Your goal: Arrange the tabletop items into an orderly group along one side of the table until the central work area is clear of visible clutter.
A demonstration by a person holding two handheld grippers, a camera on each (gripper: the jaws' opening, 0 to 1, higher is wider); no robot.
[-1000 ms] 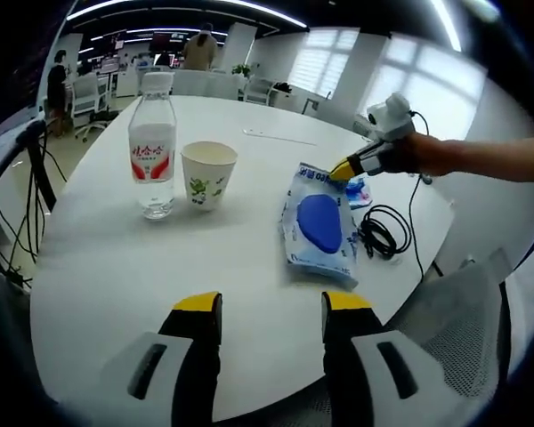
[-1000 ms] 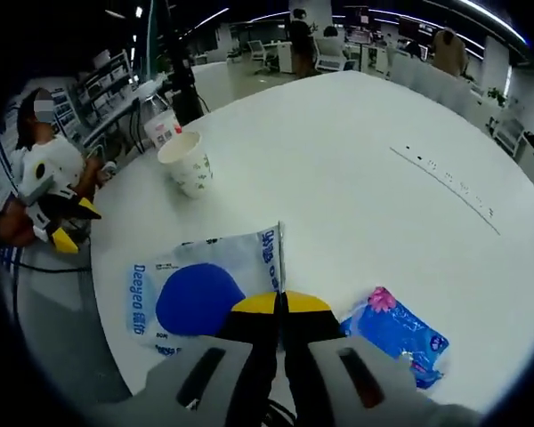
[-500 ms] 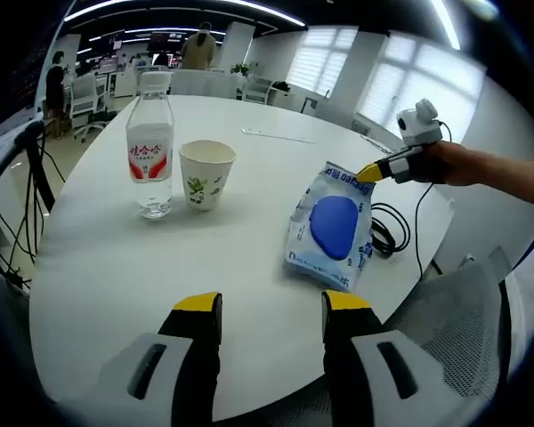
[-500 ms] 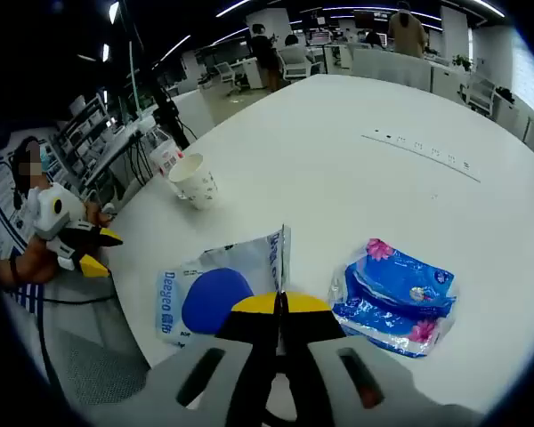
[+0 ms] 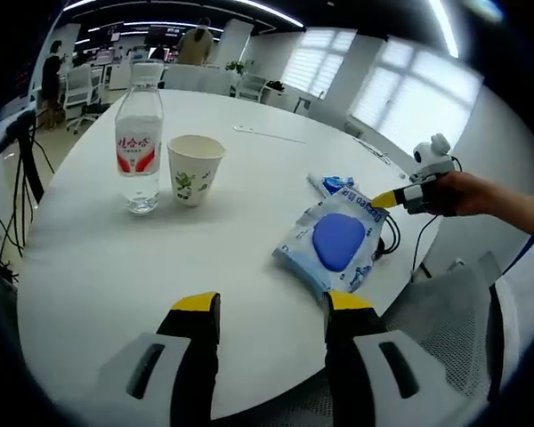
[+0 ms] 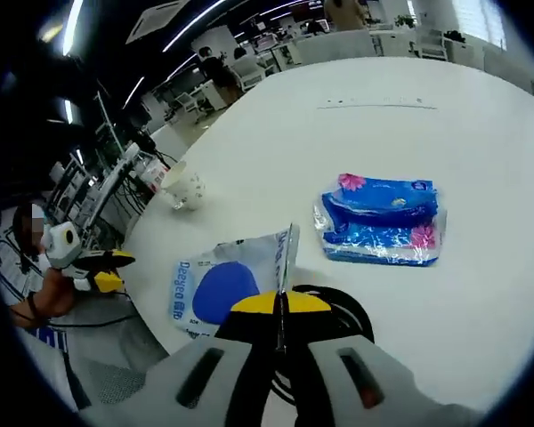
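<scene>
My right gripper (image 6: 280, 304) is shut on the edge of a white-and-blue packet (image 6: 224, 286) with a blue oval on it, lifting that corner. The left gripper view has the same packet (image 5: 335, 242) near the table's right edge, with the right gripper (image 5: 402, 197) pinching its far corner. A blue tissue pack (image 6: 383, 219) lies flat beyond it, partly hidden behind the packet (image 5: 336, 183). A water bottle (image 5: 138, 147) and a paper cup (image 5: 193, 169) stand together at the left. My left gripper (image 5: 271, 307) hovers open over the near table edge, holding nothing.
A coiled black cable (image 6: 336, 313) lies under the packet's edge by the table rim (image 5: 388, 237). A grey mesh chair (image 5: 445, 356) stands beside the round white table (image 5: 116, 258). A person's hand holds the left gripper (image 6: 96, 263). Office desks and people fill the background.
The right gripper has pulled the packet toward the table's edge, over the cable, and the tissue pack lies further from it. The left gripper stays open; bottle and cup have not moved.
</scene>
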